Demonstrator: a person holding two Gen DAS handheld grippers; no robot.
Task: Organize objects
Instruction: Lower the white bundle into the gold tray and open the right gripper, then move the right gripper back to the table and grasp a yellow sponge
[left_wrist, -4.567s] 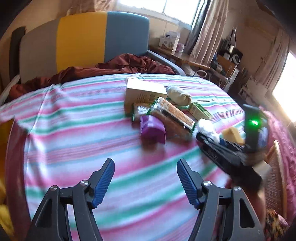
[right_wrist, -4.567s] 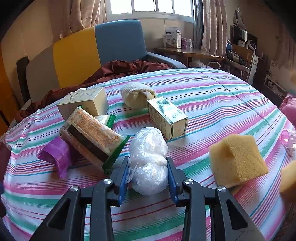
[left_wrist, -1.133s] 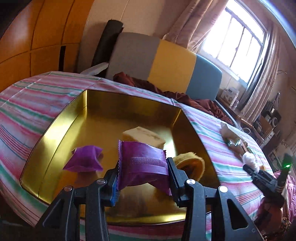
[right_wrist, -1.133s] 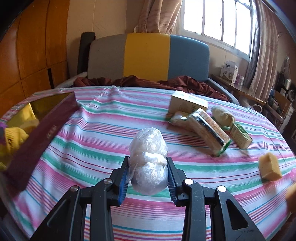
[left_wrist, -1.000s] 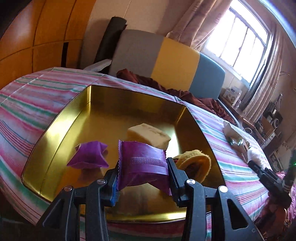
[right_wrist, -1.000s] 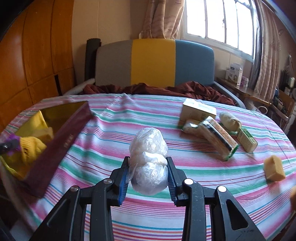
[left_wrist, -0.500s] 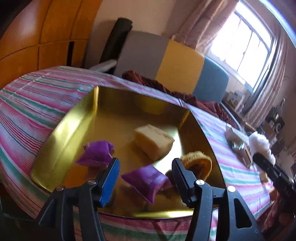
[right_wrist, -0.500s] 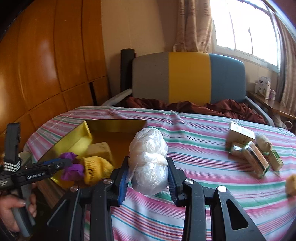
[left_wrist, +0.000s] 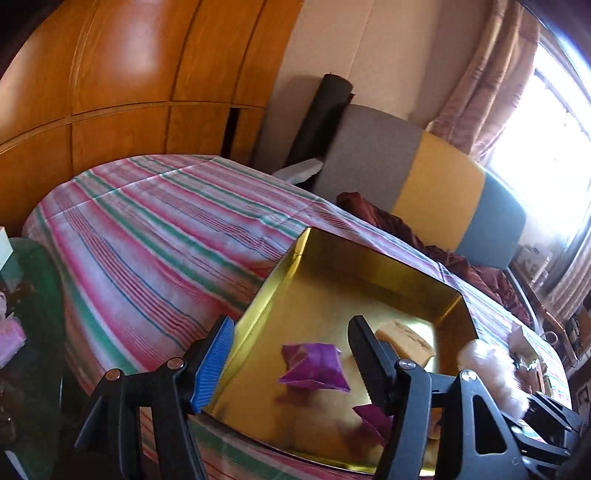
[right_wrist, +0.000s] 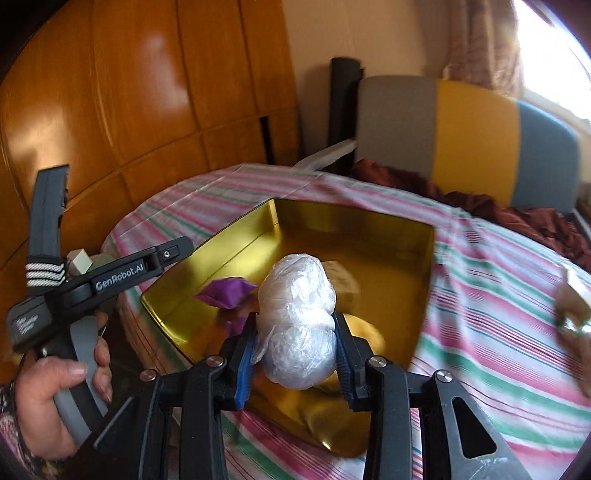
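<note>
Right wrist: "GenRobot.AI" on left gripper (right_wrist: 162, 258)

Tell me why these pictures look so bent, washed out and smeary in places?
Left wrist view: fisheye lens curves the wooden wall; the window blows out white. Right wrist view: the striped cloth smears at right; glare streaks the gold tin.

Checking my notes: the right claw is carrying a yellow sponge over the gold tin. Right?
Not quite. The right claw grips a white plastic-wrapped bundle, not a sponge, over the gold tin; the right wrist view shows it.
</note>
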